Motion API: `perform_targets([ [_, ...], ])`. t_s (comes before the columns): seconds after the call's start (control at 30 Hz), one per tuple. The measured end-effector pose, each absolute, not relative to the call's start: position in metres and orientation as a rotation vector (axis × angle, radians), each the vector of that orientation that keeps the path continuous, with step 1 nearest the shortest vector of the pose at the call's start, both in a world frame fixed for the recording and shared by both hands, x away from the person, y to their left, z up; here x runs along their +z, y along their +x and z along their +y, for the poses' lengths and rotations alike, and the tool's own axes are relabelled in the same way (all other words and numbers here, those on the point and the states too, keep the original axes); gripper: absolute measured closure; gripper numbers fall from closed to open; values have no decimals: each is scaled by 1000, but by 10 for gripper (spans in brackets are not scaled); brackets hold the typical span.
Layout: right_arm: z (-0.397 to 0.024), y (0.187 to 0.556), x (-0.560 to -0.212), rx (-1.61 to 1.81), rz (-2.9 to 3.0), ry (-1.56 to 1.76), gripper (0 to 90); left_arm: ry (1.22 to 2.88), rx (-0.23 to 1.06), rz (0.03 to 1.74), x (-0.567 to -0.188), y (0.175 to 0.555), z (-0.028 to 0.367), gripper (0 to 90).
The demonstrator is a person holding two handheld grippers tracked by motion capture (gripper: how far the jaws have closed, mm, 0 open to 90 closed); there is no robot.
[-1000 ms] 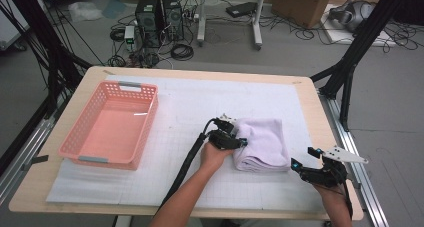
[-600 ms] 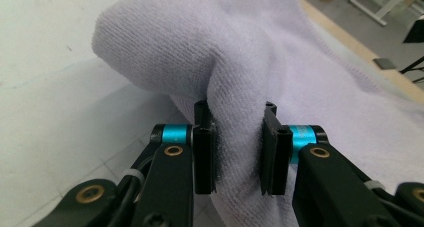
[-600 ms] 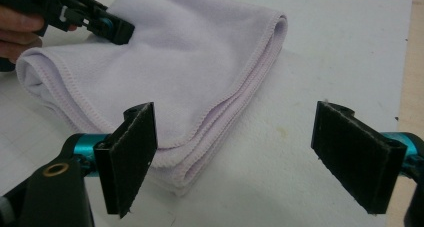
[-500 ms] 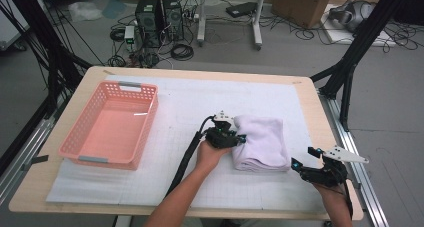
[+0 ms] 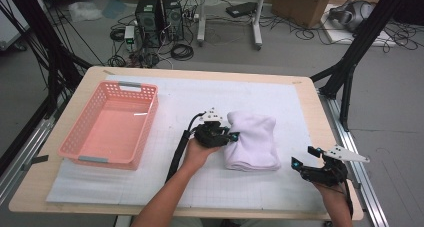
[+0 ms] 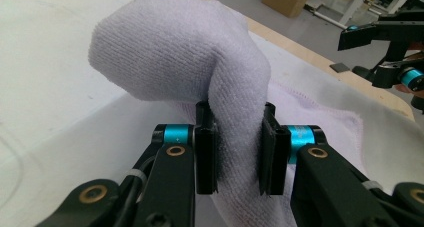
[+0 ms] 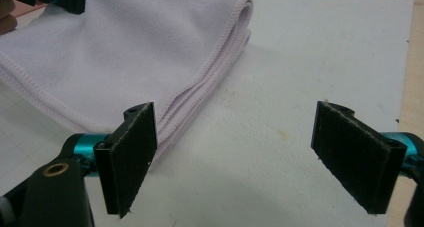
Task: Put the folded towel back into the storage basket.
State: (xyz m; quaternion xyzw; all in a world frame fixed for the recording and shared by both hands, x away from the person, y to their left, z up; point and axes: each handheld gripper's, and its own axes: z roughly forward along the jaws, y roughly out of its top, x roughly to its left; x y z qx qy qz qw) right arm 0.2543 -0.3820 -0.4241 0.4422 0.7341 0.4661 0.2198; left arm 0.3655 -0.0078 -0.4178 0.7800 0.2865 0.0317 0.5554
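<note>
Cables, two computer towers (image 5: 161, 14) and cardboard boxes (image 5: 303, 2) crowd the grey floor behind a wooden table (image 5: 65, 99) covered by a white gridded mat (image 5: 200, 94). Pink plastic basket (image 5: 112, 124) sits on the mat's left part, open side up, nothing seen inside. Folded pale lilac towel (image 5: 252, 141) lies right of the mat's middle, well apart from the basket. Left gripper (image 5: 226, 136) is at the towel's left edge, held in a bare hand (image 5: 197, 153) with a black cable trailing back toward the table's near side. In the left gripper view its jaws have just been closing and now clamp a raised fold of the towel (image 6: 200, 62); the pads (image 6: 206, 152) press the cloth from both sides, and the fold bulges up above them while the rest of the towel lies flat behind. Right gripper (image 5: 305, 158) is near the table's near right corner, just off the towel's near right corner and not touching it. In the right gripper view its jaws stand wide apart with bare mat between them; the towel's stitched, layered edge (image 7: 210, 82) lies just beyond the left pad (image 7: 131, 154).
</note>
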Motion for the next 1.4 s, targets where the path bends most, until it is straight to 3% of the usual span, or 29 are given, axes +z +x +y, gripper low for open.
perform_targets([
  [1.4,-365,260,-418,1315,2049,1181,174,1690,271,505,-339,345,105,746],
])
